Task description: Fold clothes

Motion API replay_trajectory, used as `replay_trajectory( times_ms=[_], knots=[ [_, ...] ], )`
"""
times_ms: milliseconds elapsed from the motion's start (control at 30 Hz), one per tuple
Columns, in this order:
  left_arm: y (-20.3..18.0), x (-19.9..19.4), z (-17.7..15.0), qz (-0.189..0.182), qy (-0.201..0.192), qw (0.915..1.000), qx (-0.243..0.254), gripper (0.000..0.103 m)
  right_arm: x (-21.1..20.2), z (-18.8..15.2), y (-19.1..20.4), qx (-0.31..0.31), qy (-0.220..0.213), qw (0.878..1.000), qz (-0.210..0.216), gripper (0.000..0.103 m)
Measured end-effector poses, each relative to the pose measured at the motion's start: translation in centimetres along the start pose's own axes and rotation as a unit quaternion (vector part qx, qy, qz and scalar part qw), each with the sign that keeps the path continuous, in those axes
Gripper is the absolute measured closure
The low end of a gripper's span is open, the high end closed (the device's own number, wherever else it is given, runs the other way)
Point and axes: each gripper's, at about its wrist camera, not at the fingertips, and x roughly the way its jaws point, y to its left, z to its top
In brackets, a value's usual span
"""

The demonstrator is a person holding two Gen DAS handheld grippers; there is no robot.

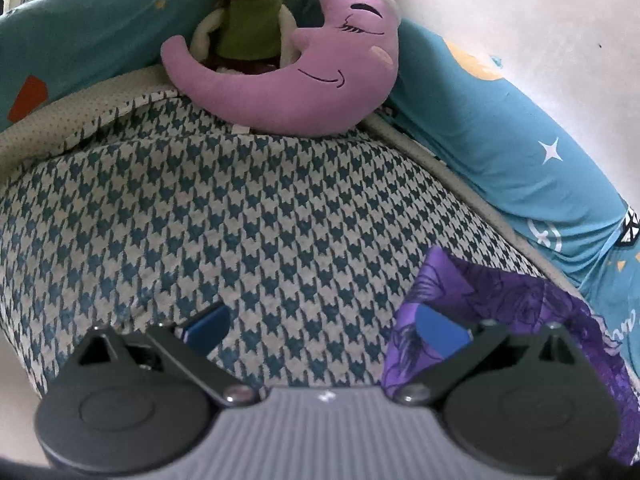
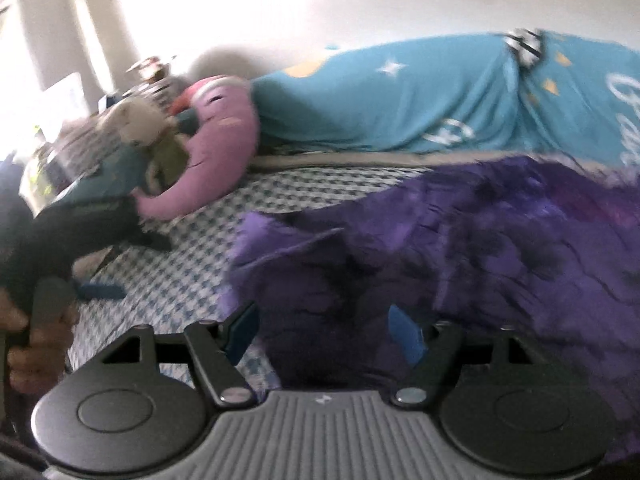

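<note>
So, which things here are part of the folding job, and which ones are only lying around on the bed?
For the job:
- purple garment
- left tongs, open
- right tongs, open

Lying about:
- moon-shaped pink pillow
- small plush doll
- teal bedding
- houndstooth bed cover

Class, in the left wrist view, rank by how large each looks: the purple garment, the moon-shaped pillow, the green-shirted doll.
1. moon-shaped pillow
2. purple garment, partly cut off by the frame and nearer the camera, so close to the pillow
3. green-shirted doll
</note>
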Motion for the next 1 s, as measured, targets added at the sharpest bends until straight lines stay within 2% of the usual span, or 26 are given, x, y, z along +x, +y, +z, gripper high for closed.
replay_trajectory(
  times_ms=[100,267,500,533,600,633,700,800,1000],
  knots=[
    [-0.5,0.4,-0.1,0.002,0.001,0.9999,0.014,0.000,1.0,-0.7,1.8,-0.038,0.008,0.999,0.009,0.030],
    [-1.3,0.8,-0.4,0.009,0.006,0.9994,0.032,0.000,3.0,-1.7,4.0,-0.108,0.011,0.994,-0.008,0.029],
    [-1.6,1.0,-0.3,0.007,0.005,0.9994,0.032,0.000,4.5,-1.8,3.5,-0.096,0.004,0.995,-0.012,0.031],
    [-1.6,1.0,-0.3,0.009,0.004,0.9994,0.033,0.000,4.5,-1.6,3.2,-0.088,0.003,0.996,-0.010,0.034],
    [-1.6,0.9,-0.3,0.012,0.002,0.9993,0.034,0.000,4.7,-1.4,2.9,-0.077,0.003,0.997,-0.012,0.057],
    [-1.6,0.9,-0.3,0.011,0.001,0.9994,0.034,0.000,4.7,-1.2,2.7,-0.072,0.005,0.997,-0.012,0.061],
    [-1.5,0.9,-0.3,0.012,-0.001,0.9994,0.034,0.000,4.9,-1.0,2.2,-0.061,0.007,0.998,-0.011,0.085],
    [-1.5,1.0,-0.4,0.017,0.000,0.9992,0.036,0.000,4.5,-0.3,1.2,-0.031,0.001,1.000,0.000,0.093],
    [-2.2,1.1,-0.9,0.018,0.000,0.9985,0.052,0.000,2.6,1.8,-0.5,0.001,-0.043,0.999,-0.004,0.094]
  ],
)
